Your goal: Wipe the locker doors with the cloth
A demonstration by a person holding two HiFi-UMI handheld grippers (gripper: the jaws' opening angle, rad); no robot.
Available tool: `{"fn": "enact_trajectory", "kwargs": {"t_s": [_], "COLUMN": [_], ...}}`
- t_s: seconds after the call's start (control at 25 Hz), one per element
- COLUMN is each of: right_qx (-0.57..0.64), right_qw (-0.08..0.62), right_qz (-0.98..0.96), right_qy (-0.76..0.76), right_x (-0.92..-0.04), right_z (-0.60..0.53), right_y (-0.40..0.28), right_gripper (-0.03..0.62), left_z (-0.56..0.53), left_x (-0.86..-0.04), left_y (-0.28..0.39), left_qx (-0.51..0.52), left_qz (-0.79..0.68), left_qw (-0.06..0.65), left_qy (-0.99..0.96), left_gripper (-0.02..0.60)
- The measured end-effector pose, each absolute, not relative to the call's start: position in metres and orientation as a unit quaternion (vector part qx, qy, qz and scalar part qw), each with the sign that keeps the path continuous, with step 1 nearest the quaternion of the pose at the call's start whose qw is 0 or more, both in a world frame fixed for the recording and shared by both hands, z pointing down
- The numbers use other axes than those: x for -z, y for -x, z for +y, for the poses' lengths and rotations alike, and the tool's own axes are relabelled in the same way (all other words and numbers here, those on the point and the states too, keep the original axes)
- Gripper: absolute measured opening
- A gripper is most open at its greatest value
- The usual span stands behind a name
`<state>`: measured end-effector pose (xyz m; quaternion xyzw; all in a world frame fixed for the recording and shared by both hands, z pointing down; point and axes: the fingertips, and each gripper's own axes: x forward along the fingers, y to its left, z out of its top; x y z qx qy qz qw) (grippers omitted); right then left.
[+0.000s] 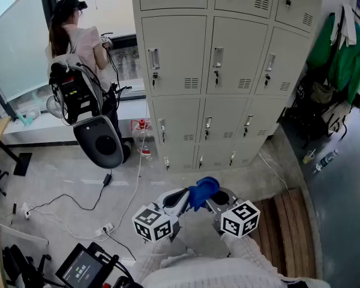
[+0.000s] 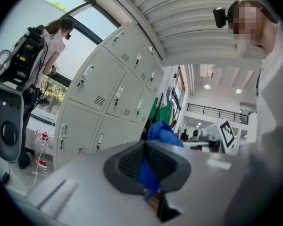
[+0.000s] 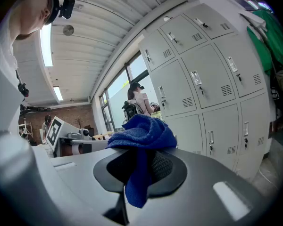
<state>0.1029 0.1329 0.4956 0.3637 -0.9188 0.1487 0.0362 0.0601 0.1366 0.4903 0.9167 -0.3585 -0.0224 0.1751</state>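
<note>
A blue cloth [image 1: 203,191] is bunched between my two grippers, low in the head view and well short of the grey lockers [image 1: 228,59]. My left gripper [image 1: 185,198] is shut on one edge of the cloth [image 2: 162,132], a thin blue strip pinched between its pads. My right gripper [image 1: 214,199] is shut on the cloth [image 3: 144,131] too, with the bulk heaped over its jaws and a tail hanging down. The locker doors [image 2: 108,93] are all closed, each with a handle and vent; they stand ahead of the right gripper view as well [image 3: 203,84].
A person [image 1: 78,41] with a backpack rig stands at the window, left of the lockers. A black rounded unit [image 1: 99,141], cables and a power strip [image 1: 105,228] lie on the floor. Green jackets [image 1: 342,53] hang at right, above bottles [image 1: 327,159]. Wooden slats [image 1: 288,221] lie beside me.
</note>
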Motion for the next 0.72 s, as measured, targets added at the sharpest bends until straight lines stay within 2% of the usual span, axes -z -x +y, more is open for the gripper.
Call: {"fn": "enact_trajectory", "kwargs": {"t_s": [0.32,0.72], "right_qx": [-0.169,-0.127], "right_qw": [0.046,0.022], "right_qz": [-0.912,-0.910], "right_qy": [-0.372,-0.394], "right_x": [-0.513,-0.467], "right_z": [0.087,-0.033], "right_y": [-0.095,-0.032], "right_gripper": [0.049,0.048], "left_z": [0.087,-0.036], "left_x": [-0.502,-0.467], "left_y": [-0.049,0.022], "left_qx": [0.016,0.003], "left_qz": [-0.353,-0.346], "left_qw": [0.190,0.159], "left_qy": [-0.916,-0.925], "left_gripper": [0.005,0.005]}}
